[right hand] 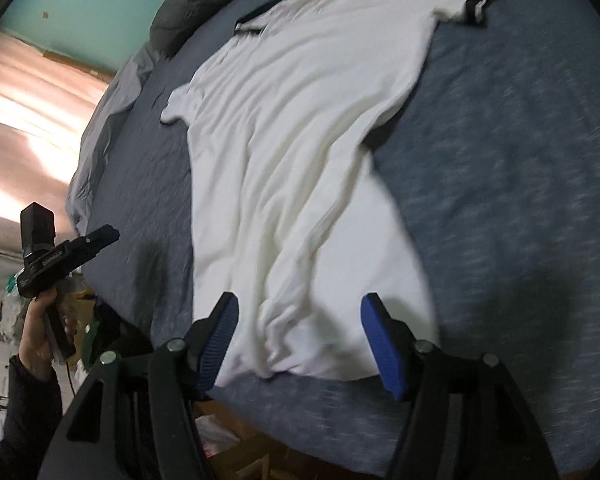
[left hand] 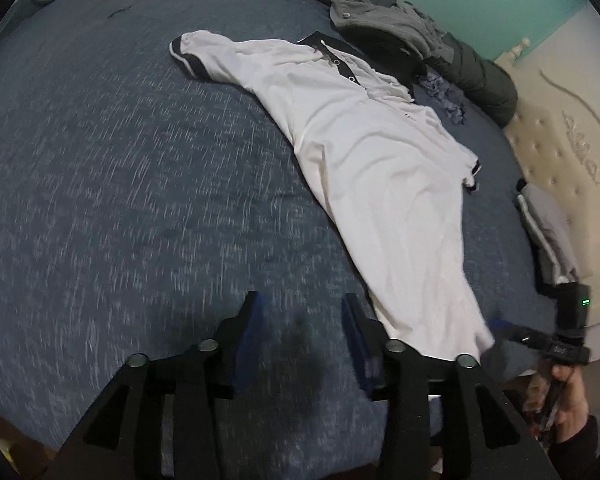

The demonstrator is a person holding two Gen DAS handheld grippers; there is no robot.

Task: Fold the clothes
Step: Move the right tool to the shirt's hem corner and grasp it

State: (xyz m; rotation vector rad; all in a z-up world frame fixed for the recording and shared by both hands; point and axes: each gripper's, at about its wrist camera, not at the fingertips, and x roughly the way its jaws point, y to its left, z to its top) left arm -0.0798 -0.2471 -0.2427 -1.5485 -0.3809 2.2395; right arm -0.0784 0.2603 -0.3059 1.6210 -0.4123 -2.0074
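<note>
polo shirt flat on the bed, both grippers empty

shirt first: a white polo shirt with dark sleeve cuffs and a dark collar lay spread face up on the blue-grey bedspread, collar at the far end, hem at the near edge of the bed. left gripper hung over bare bedspread just left of the hem, its blue-padded fingers apart with nothing between them. right gripper was over the hem itself, fingers spread wide on either side of the rumpled lower edge and not closed on the cloth; whether the pads touched the fabric could not be told. in the right wrist view the person's left hand gripped its tool's handle near the left edge of the bed. beyond the collar a heap of grey clothes lay against a dark green rolled quilt. a folded grey garment sat at the right, beside the cream tufted headboard. both views were blurred.
</note>
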